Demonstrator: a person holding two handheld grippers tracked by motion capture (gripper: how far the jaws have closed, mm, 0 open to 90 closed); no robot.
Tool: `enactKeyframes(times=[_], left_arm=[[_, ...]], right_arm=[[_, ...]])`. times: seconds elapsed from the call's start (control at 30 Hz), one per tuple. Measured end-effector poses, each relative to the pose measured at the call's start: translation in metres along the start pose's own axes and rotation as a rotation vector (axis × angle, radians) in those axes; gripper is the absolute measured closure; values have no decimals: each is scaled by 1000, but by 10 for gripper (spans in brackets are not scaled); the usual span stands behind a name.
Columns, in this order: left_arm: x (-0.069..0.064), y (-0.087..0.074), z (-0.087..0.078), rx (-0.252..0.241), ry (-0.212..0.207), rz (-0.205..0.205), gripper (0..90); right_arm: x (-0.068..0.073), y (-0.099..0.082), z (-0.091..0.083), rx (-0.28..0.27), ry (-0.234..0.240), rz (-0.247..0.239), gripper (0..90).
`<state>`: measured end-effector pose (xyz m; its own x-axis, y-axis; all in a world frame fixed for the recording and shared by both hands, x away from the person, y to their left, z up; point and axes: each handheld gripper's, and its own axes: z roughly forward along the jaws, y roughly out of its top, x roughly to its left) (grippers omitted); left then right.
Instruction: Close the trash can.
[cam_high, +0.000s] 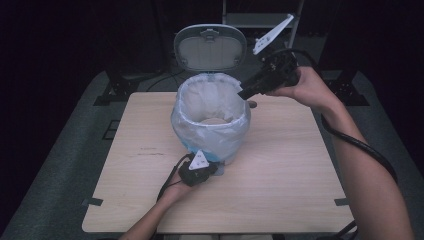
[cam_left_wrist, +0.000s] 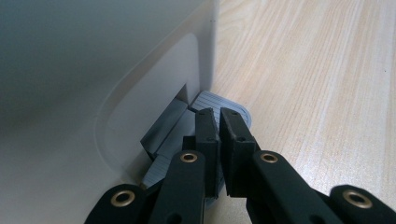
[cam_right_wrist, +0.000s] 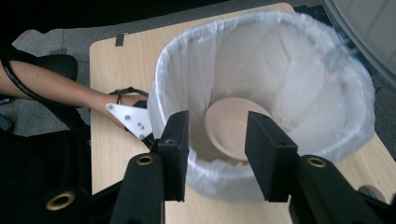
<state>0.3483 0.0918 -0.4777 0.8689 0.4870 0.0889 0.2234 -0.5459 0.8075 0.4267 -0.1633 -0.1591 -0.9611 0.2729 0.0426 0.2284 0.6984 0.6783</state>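
A pedal bin (cam_high: 210, 142) lined with a white plastic bag stands at the middle of the wooden table (cam_high: 285, 165), its lid (cam_high: 210, 47) tipped up at the back. A beige plate (cam_high: 215, 120) lies at the bottom of the bag. My left gripper (cam_high: 215, 169) is low at the bin's front base. In the left gripper view it (cam_left_wrist: 218, 114) is shut, tips resting on the grey ribbed pedal (cam_left_wrist: 212, 99) beside the bin wall (cam_left_wrist: 93, 70). My right gripper (cam_high: 243, 94) hovers over the bin's right rim, pointing down into it. Its jaws (cam_right_wrist: 217, 126) stand open with nothing between them, the plate (cam_right_wrist: 233, 140) far below inside the bag's rim (cam_right_wrist: 159, 88).
Bare table surface lies left and right of the bin and toward the front edge. Black stand feet (cam_high: 115, 92) and cables sit on the grey floor behind the table. The right gripper's cable (cam_high: 360, 147) trails along the forearm.
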Motion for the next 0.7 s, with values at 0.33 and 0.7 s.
enactKeyframes(times=[0.33, 0.7], left_arm=[[0, 3, -1, 21, -5, 13, 821], [-4, 18, -31, 3, -60, 26, 642]], right_arm=[[-1, -50, -8, -16, -14, 62, 493], [-8, -113, -4, -46, -21, 161, 442]])
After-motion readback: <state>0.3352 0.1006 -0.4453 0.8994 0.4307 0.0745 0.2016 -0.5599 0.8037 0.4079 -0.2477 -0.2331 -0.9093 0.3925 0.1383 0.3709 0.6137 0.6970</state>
